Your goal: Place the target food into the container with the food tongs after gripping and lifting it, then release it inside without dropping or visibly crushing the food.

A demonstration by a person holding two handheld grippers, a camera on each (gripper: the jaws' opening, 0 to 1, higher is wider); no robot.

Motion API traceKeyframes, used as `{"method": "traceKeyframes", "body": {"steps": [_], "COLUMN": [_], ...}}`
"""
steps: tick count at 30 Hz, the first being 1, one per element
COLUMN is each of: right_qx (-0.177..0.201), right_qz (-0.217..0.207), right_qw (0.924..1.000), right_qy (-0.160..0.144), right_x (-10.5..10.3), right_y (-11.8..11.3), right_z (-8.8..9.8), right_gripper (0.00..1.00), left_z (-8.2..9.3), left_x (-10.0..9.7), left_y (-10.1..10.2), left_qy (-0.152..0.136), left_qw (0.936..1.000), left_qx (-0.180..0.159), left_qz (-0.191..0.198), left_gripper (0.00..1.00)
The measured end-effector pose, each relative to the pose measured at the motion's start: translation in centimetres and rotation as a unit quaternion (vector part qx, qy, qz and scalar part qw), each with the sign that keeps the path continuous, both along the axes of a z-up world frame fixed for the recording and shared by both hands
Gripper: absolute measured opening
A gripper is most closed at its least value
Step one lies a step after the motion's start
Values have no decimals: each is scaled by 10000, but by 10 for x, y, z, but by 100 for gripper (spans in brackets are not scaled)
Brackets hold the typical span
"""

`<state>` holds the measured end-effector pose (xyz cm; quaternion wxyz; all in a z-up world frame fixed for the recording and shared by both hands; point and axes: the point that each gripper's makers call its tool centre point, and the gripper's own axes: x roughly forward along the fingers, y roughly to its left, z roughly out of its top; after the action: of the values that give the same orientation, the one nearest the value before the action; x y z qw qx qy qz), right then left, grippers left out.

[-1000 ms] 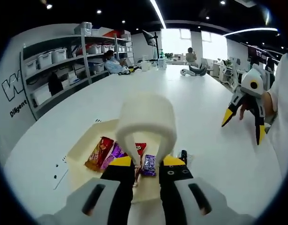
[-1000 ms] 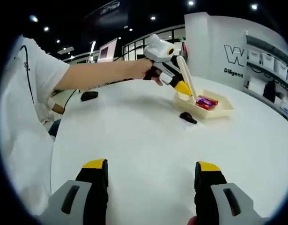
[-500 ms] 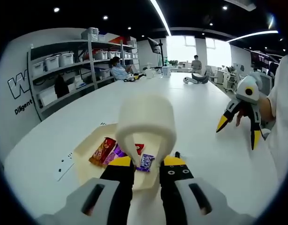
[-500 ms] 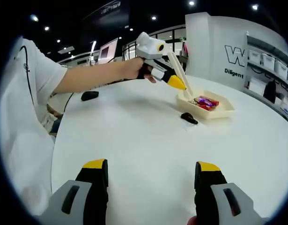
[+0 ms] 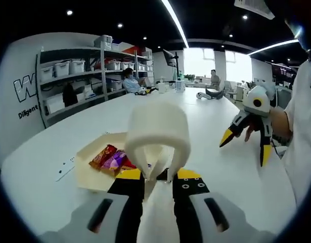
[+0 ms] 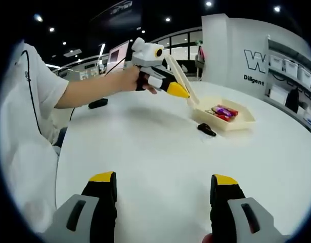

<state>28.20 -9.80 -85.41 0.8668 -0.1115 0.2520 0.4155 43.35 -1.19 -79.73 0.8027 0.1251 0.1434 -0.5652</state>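
Cream tongs (image 5: 158, 134): we hold them in our left claw (image 5: 158, 174), now lifted clear of the tray (image 5: 92, 172).
Snacks (image 5: 113, 159): lying in tray, on tabletop (image 6: 160, 147).
Right claw (image 6: 164, 179): wide, unchanged.

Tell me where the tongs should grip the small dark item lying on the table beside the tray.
Judging by its pose, grip the dark item across its narrow middle, coming from above: it lies flat and elongated on the table, just outside the tray, whose wall blocks that side.
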Motion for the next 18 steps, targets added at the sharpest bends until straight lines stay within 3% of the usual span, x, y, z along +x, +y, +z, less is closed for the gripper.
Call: {"method": "traceKeyframes", "body": {"steps": [18], "right_qx": [-27], "right_qz": [51], "right_qw": [10000], "right_qy": [23], "right_x": [-2], "right_y": [5], "right_z": [-2], "right_gripper": [73], "left_z": [-19], "left_x": [-9], "left_y": [-3], "left_qy": [107], "left_qw": [9997], "left_qx": [-129], "left_qz": [150], "left_gripper": [20]}}
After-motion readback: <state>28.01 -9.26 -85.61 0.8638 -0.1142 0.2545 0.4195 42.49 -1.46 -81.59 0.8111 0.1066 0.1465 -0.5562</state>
